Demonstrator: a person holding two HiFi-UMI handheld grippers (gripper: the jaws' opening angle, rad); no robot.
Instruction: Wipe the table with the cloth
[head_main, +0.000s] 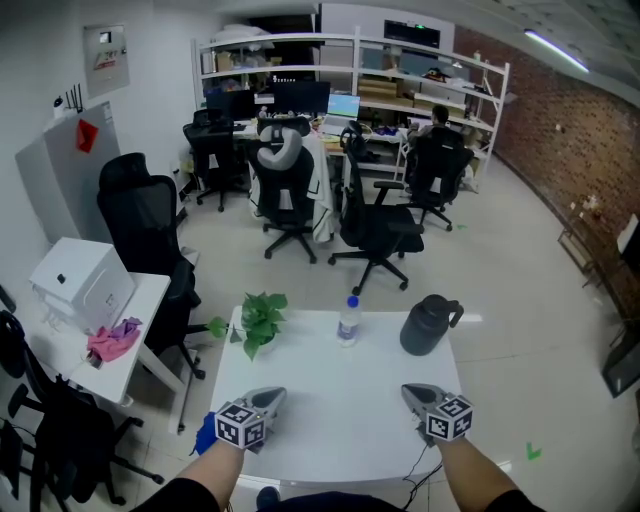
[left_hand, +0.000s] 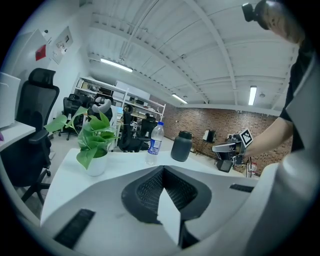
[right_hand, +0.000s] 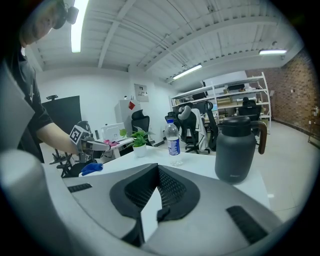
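Wiping not started, cloth not picked up.
Left gripper (head_main: 272, 397) and right gripper (head_main: 415, 393) closed, empty, over worktop (head_main: 340, 420); blue cloth (head_main: 205, 435) at left edge.

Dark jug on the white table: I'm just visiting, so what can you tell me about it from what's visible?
The jug is dark grey with a matte finish and looks like an insulated carafe. It has a round, straight-sided body, a lid seated on top, and a loop handle near the top on the side facing away from the water bottle. It stands upright near the far right corner of the table, to the right of the bottle and apart from it. Only the table touches it.
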